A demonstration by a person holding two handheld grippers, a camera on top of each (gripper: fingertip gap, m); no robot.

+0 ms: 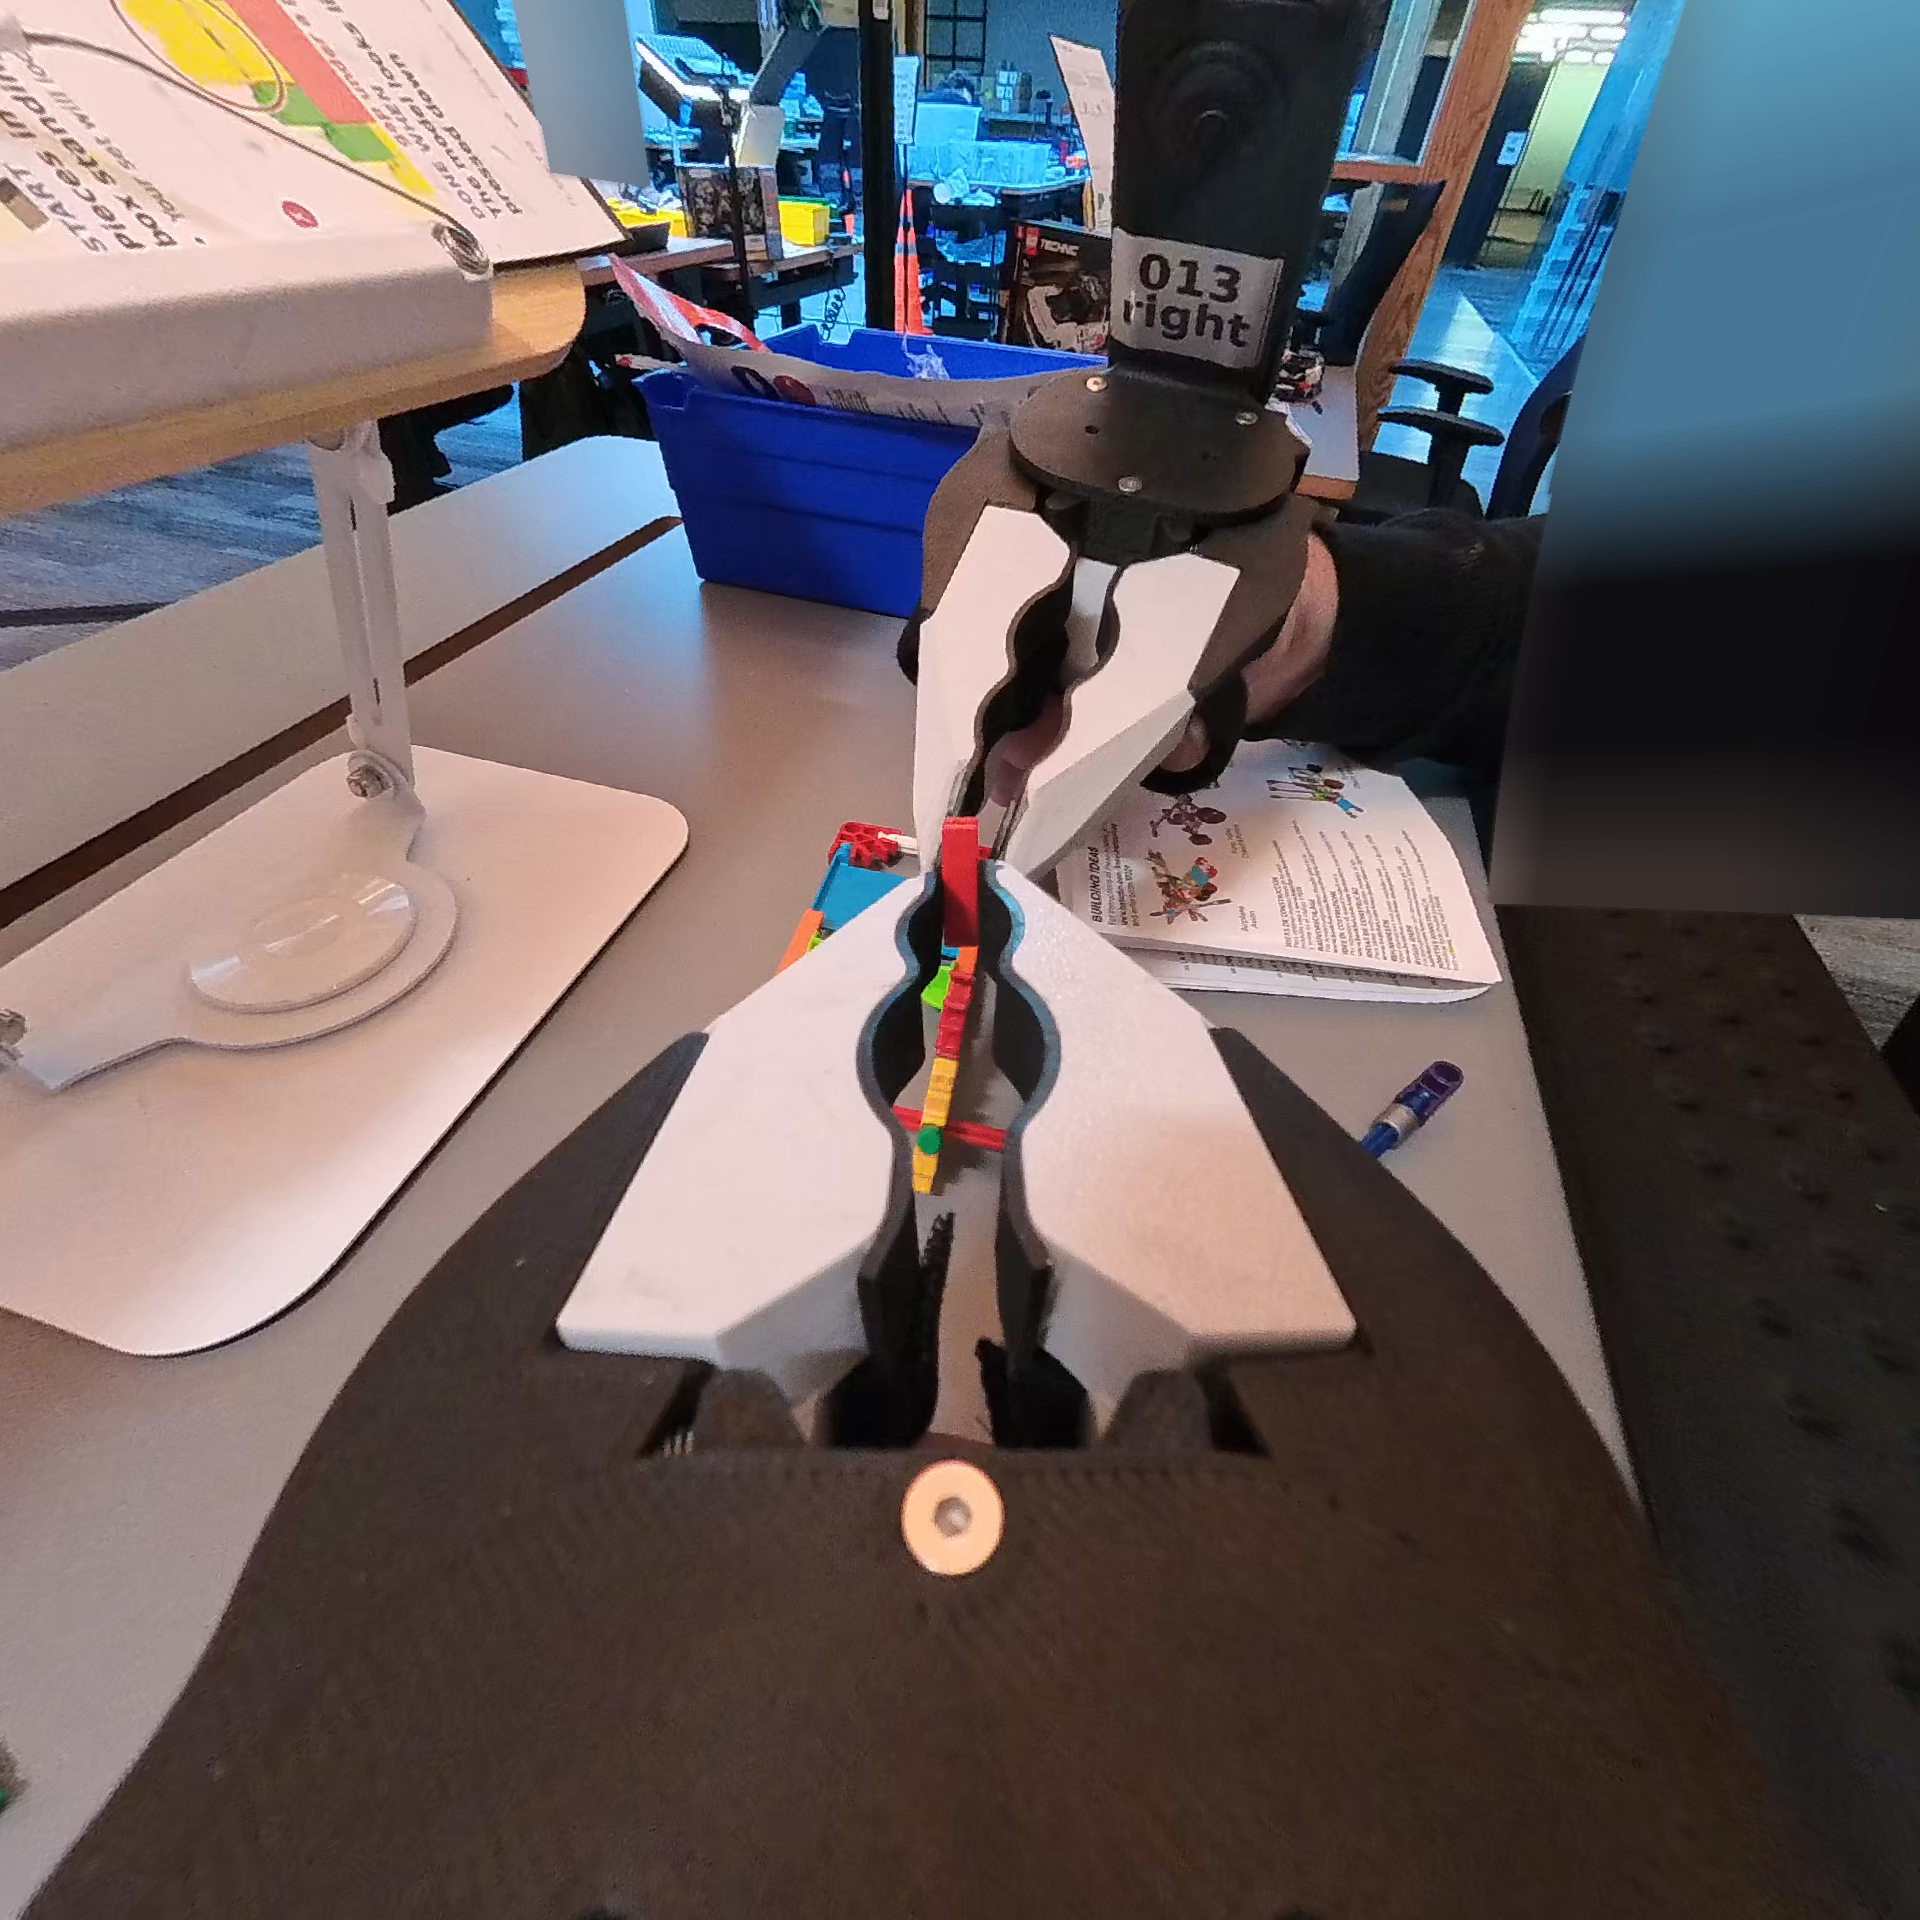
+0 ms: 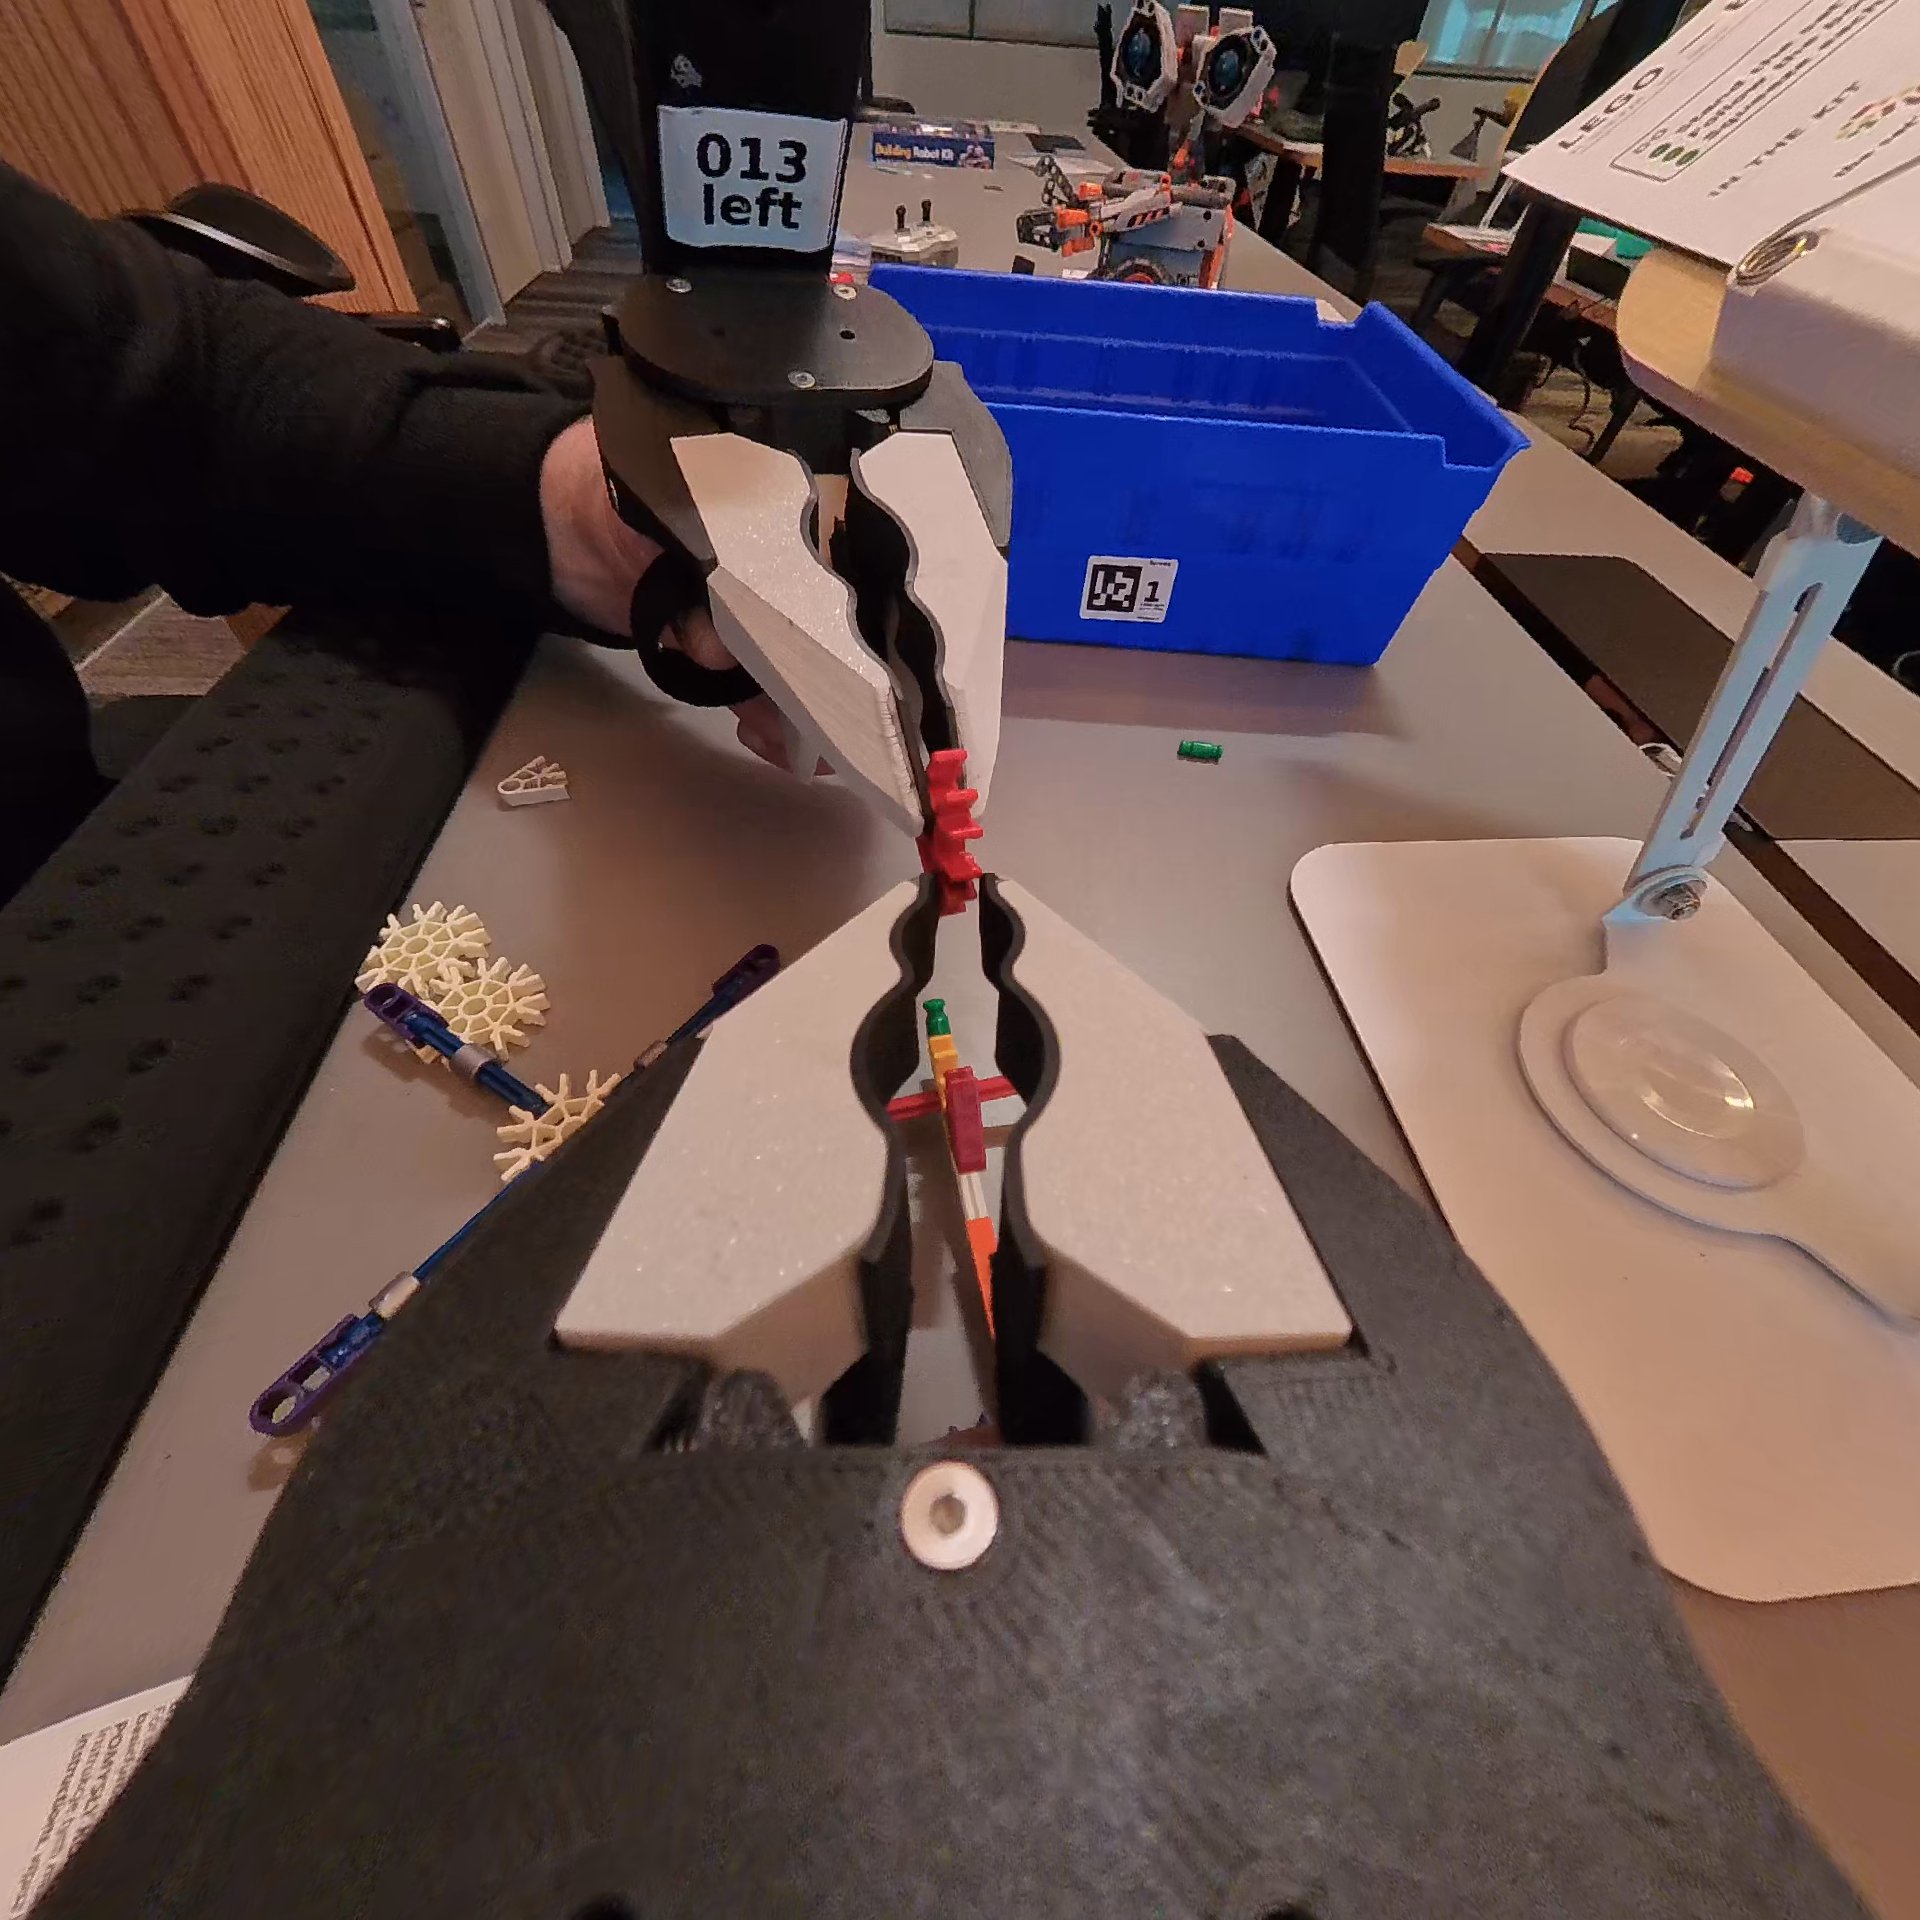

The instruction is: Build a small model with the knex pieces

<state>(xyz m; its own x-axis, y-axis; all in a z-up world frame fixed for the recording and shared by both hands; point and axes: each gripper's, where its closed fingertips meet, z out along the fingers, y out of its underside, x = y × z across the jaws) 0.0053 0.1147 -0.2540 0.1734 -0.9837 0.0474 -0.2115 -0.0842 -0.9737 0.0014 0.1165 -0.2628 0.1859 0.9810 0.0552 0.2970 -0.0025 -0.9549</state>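
Between the two grippers, right over the grey table (image 2: pixel 1195 831), sits a small red toothed piece (image 2: pixel 951 831). The left gripper (image 1: pixel 958 883) pinches it at its tips, fingers pressed close on it. The right gripper (image 2: pixel 951 888) meets the same red piece from the other side. Its tips are nearly together and touch the end of the piece, so both grippers seem to grip it.

In the left wrist view the piece looks like a flat red bar (image 1: pixel 959 873) standing up between the white fingers (image 1: pixel 790 1122). Under the grippers, on the table, lies a toy model (image 2: pixel 961 1122) made of rods and clips in red, yellow, green and orange. It shows through the gap between the fingers in both views.

A hand (image 2: pixel 603 561) in a black sleeve holds the left gripper. Another hand (image 1: pixel 1288 644) holds the right one.

Near the right gripper lie cream snowflake pieces (image 2: pixel 457 971) and blue rods with purple ends (image 2: pixel 447 1049). A small white fan-shaped piece (image 2: pixel 535 781) lies farther off. A tiny green piece (image 2: pixel 1198 749) sits alone near the blue bin (image 2: pixel 1247 499). The bin stands behind the grippers.

A paper booklet (image 1: pixel 1288 883) lies flat by the right gripper. A white stand (image 1: pixel 343 997) with a wide flat base sits to one side and holds up a board with printed sheets (image 1: pixel 239 156).
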